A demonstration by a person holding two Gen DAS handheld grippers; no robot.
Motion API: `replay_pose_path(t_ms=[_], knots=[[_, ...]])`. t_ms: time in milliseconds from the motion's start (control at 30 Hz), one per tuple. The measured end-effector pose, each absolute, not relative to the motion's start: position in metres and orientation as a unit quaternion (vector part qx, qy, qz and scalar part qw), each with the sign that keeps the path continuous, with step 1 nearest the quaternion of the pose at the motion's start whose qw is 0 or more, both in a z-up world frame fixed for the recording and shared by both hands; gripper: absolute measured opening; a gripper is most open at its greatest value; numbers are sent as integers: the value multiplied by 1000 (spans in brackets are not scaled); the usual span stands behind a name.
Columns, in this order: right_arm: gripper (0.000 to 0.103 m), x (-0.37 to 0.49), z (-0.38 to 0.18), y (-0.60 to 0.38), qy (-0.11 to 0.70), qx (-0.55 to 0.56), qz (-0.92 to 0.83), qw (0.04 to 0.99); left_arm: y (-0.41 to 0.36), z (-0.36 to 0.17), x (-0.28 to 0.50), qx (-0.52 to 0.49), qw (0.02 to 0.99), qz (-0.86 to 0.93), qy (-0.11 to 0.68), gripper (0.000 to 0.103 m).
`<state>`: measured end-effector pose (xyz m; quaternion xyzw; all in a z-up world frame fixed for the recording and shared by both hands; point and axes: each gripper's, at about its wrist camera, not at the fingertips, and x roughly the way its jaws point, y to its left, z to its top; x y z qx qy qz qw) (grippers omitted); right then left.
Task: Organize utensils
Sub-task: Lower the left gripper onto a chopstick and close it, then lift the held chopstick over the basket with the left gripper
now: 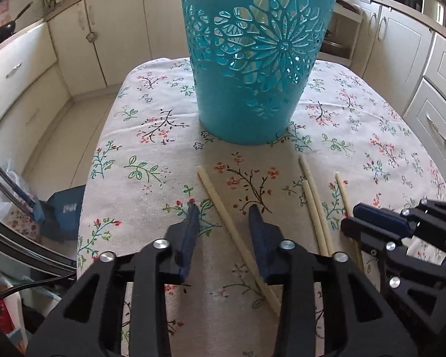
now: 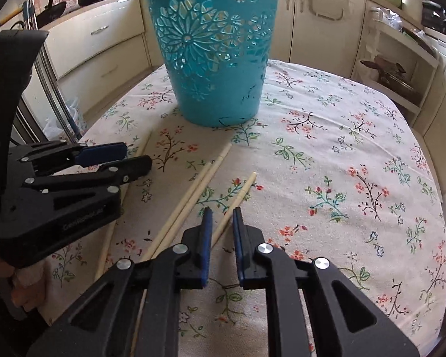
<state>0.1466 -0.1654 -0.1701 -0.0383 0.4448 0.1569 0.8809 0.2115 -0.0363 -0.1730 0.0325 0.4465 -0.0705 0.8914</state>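
Chopsticks lie loose on the flowered tablecloth, low in the frame, below the blue basket where they belong. My left gripper straddles one, part open, not pinching. My right gripper stands narrow around another; grip unclear.

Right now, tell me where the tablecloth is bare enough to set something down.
Free: the wide stretch of tablecloth right of the teal basket and right of the right gripper; also the strip left of the basket toward the table edge. Crowded: the near middle, where four chopsticks lie and the left gripper straddles one.
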Motion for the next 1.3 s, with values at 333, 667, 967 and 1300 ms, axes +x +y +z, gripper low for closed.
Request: replay_pose_path(t_ms=[333,667,967,1300], knots=[[20,147,-169,-170,444,-11,165,881,-28,-174,217,-8,888,-81,452,10],[27,145,-168,-164,442,-25,172,880,-36,-174,222,12,890,-63,451,10],[28,145,-168,-165,442,-19,174,880,-31,-168,211,0,896,-65,440,5],[28,145,-167,-166,441,-21,173,880,-27,-118,178,-33,921,-111,371,5]])
